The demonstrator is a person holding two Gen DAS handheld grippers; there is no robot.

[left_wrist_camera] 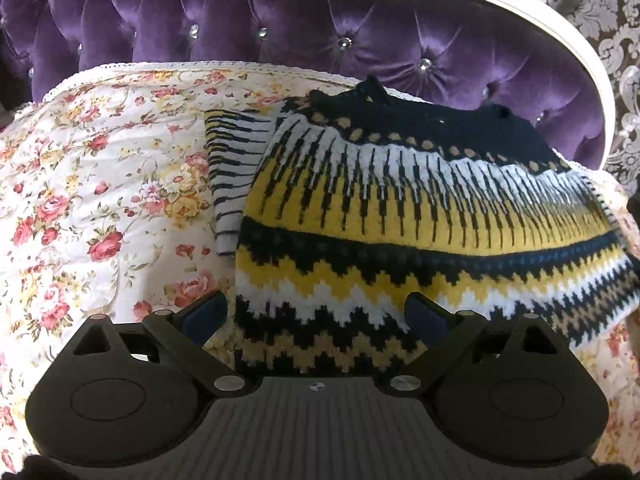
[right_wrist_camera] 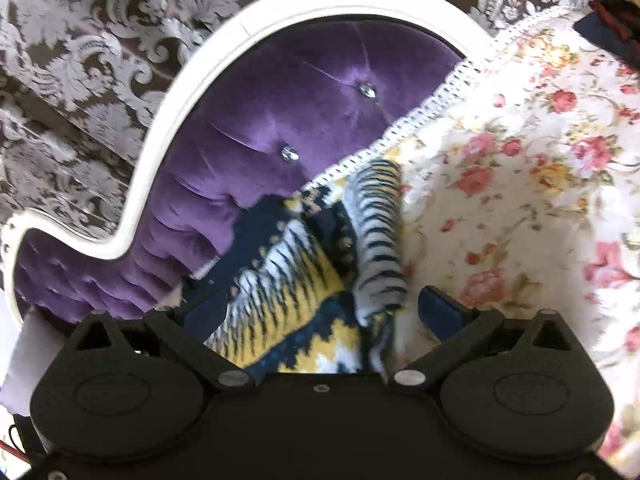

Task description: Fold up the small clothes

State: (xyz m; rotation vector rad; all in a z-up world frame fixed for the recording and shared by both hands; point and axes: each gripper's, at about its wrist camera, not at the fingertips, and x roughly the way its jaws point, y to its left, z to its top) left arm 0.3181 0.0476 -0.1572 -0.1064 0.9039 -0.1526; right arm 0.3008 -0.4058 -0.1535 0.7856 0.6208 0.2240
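Both grippers wide apart, gripping nothing: left gripper (left_wrist_camera: pixel 316 316) over sweater (left_wrist_camera: pixel 400 220) hem, right gripper (right_wrist_camera: pixel 316 308) beside sleeve (right_wrist_camera: pixel 378 232). Sweater on floral quilt (left_wrist_camera: pixel 100 184) near headboard (left_wrist_camera: pixel 280 24). Best to pinch sleeve cleanly, fold inward flat.

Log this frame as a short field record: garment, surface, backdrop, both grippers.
garment: patterned knit sweater, black, yellow and white, lying flat
sleeve: striped sleeve lies along the sweater's edge, partly under the body
surface: floral bedspread with a lace edge
backdrop: purple tufted headboard in a white frame
left gripper: jaws wide, over the sweater's hem, not pressing it
right gripper: jaws wide, sweater in the gap between them, not clamped; view blurred
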